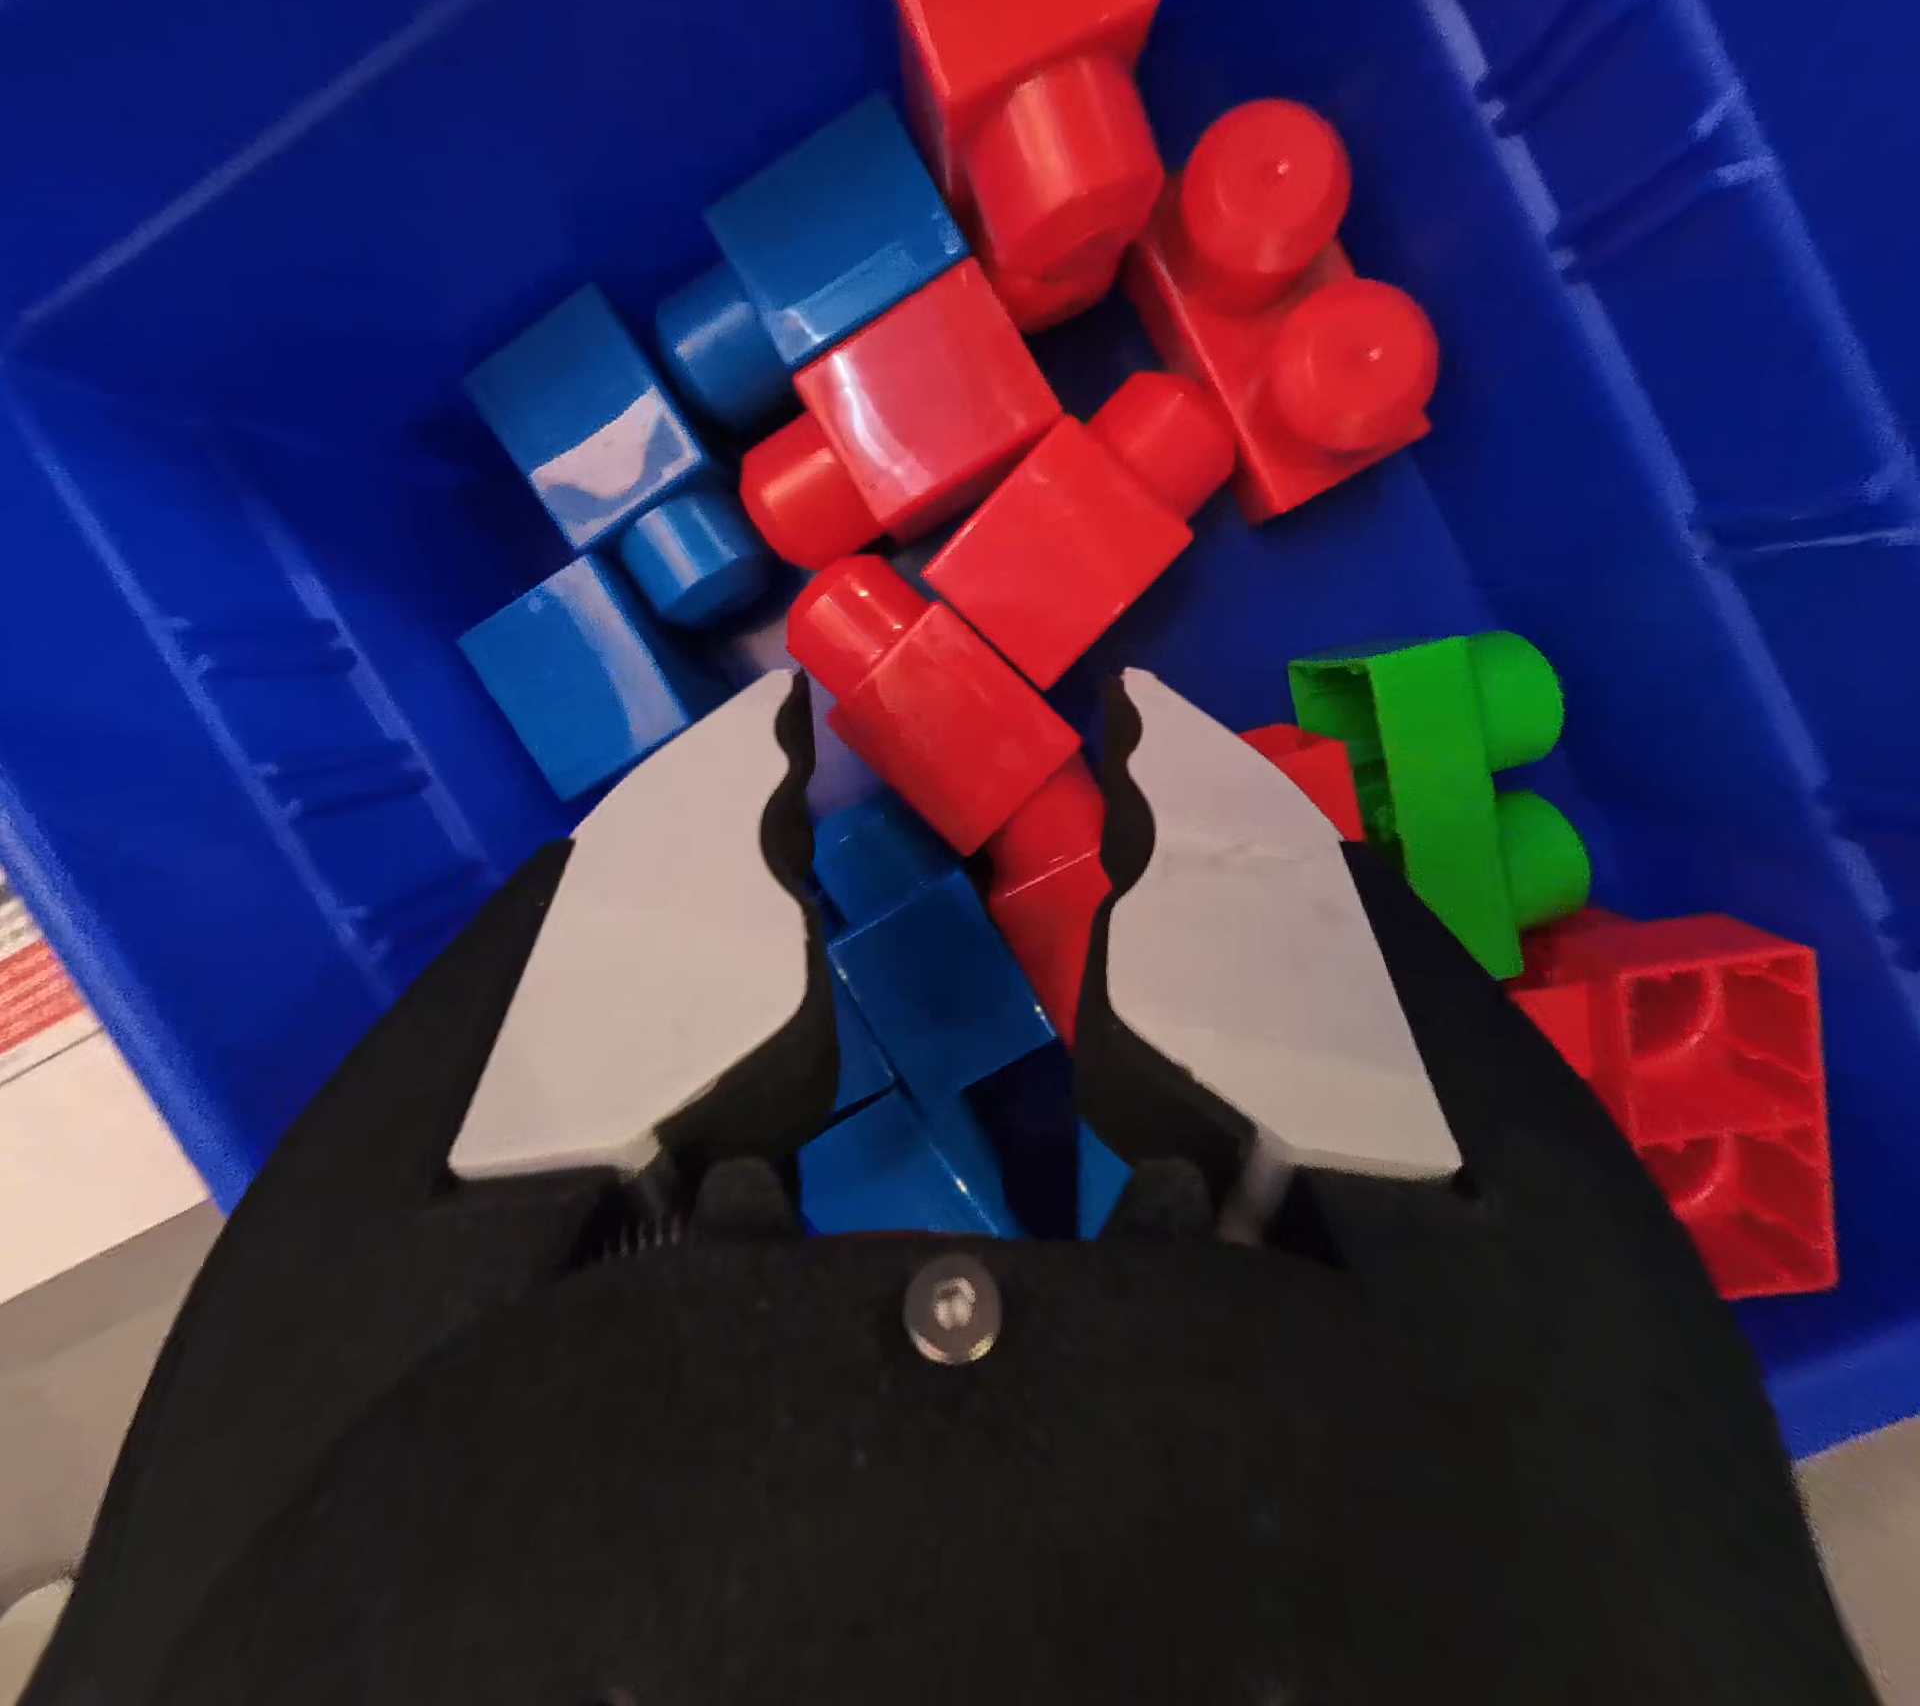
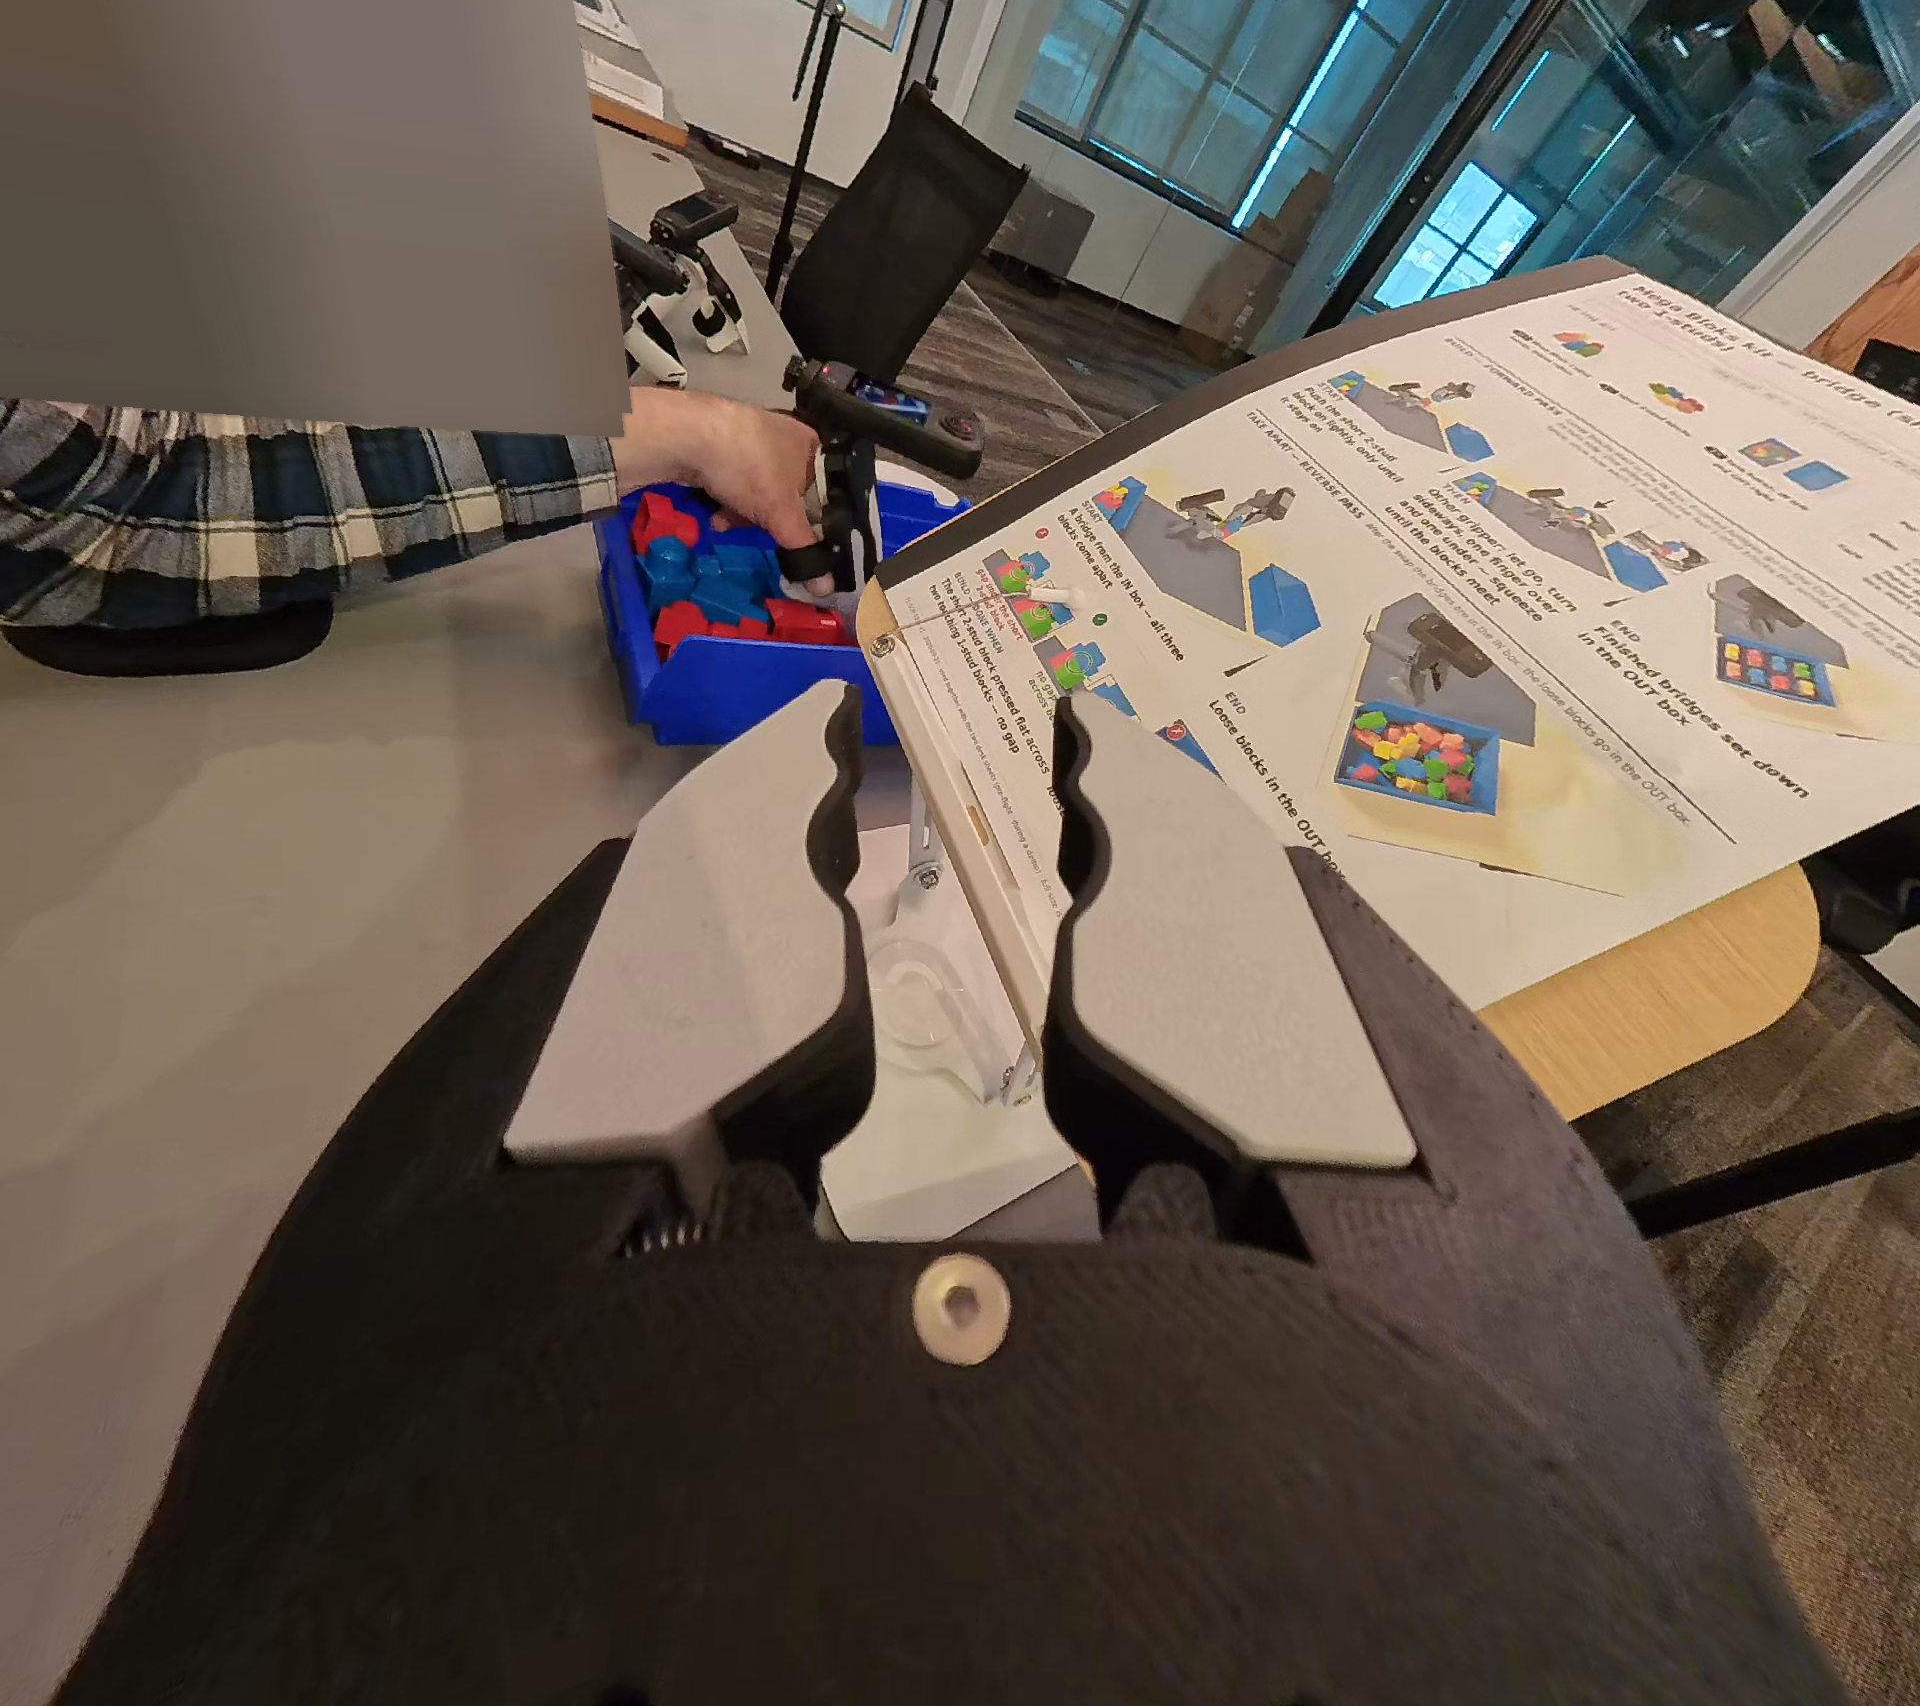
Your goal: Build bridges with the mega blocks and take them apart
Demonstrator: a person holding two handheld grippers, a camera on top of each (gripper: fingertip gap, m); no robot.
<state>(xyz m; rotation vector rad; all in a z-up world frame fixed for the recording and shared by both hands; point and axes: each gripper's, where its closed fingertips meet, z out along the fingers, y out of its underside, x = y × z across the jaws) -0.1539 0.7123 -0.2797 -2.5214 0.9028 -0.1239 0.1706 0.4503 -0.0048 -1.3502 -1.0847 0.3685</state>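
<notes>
Down inside the blue bin, the left gripper reaches among loose mega blocks, its fingers parted with a red one-stud block lying slantwise between them. A gap shows on each side of that block, so nothing is gripped yet. Because the block sits at an angle, the pads would probably meet its corners rather than its flat sides, and it could twist or squirt out as they squeeze. Just under it lie a second red piece and a dark blue block; whether these are joined to it I cannot tell from this angle, but the fingers may catch them as well and lift a tangle, or jam against them. A green two-stud block rests just beside the right-hand finger and could get nudged. Over the bench, the right gripper hangs with its jaws apart and empty, near an instruction board, well apart from the bin.
</notes>
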